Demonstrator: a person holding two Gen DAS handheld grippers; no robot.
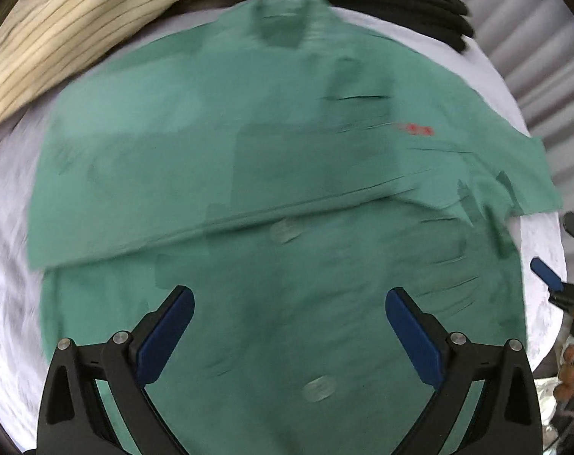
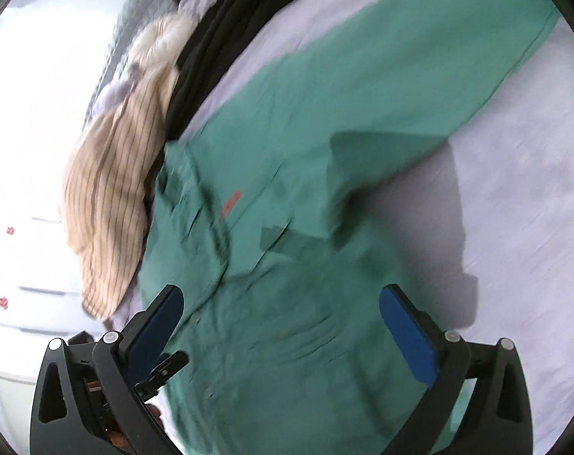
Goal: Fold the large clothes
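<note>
A large green button-up shirt [image 1: 271, 159] with a small red logo [image 1: 415, 129] lies spread on a white sheet [image 1: 6, 273]. One sleeve is folded across its front. My left gripper [image 1: 288, 326] is open and empty, hovering over the shirt's lower front near two buttons. The right gripper's blue fingertip [image 1: 546, 273] shows at the right edge of the left wrist view. In the right wrist view the same shirt [image 2: 324, 174] runs diagonally, with a sleeve [image 2: 438, 60] reaching to the upper right. My right gripper [image 2: 281, 326] is open and empty above the shirt's front. Both views are motion-blurred.
A beige striped garment [image 1: 59, 38] and a black garment [image 1: 400, 3] lie piled beyond the shirt's collar; both also show in the right wrist view, striped [image 2: 112, 204] and black [image 2: 218, 45]. White drawers [image 2: 17, 265] stand at the left. A corrugated wall [image 1: 533, 60] is at the right.
</note>
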